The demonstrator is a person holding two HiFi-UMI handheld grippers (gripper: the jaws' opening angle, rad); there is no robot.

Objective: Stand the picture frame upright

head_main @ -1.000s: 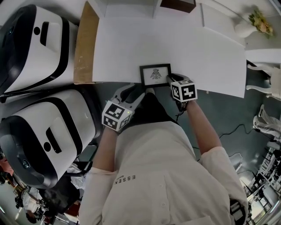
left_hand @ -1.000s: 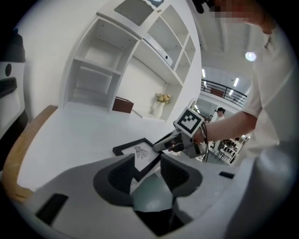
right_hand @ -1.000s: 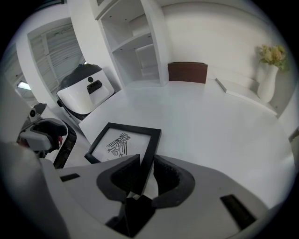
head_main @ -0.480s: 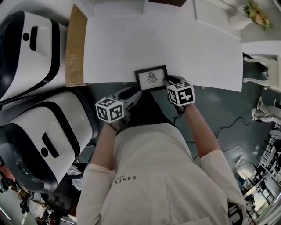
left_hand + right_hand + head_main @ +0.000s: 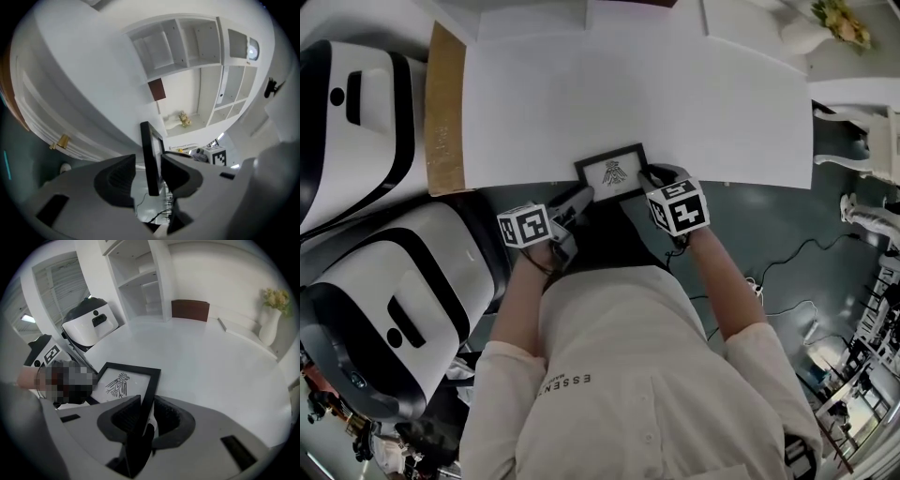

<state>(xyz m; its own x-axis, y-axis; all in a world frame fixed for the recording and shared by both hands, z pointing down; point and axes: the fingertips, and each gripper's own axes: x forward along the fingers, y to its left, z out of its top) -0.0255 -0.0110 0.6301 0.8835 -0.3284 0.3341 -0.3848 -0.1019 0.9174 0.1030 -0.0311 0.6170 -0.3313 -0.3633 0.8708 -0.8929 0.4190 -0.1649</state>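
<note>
A small black picture frame (image 5: 610,172) with a bird drawing lies near the front edge of the white table (image 5: 675,94), one corner over the edge. My right gripper (image 5: 651,178) is shut on its right side. In the right gripper view the frame (image 5: 123,383) runs between both pads of that gripper (image 5: 146,404). My left gripper (image 5: 578,196) is at the frame's left corner and stands open. In the left gripper view the frame's edge (image 5: 149,140) sits between the jaws of this gripper (image 5: 148,164), against the right one, with a gap on the left.
Two large white-and-black machines (image 5: 356,112) (image 5: 403,300) stand left of the table, beside a cardboard strip (image 5: 445,112). A vase of flowers (image 5: 811,28) and a brown box (image 5: 190,310) sit at the table's far side. White shelves (image 5: 187,47) rise behind.
My left gripper has moved up and right until its jaws straddle the frame's left corner. The right gripper has kept its hold on the frame's right side.
</note>
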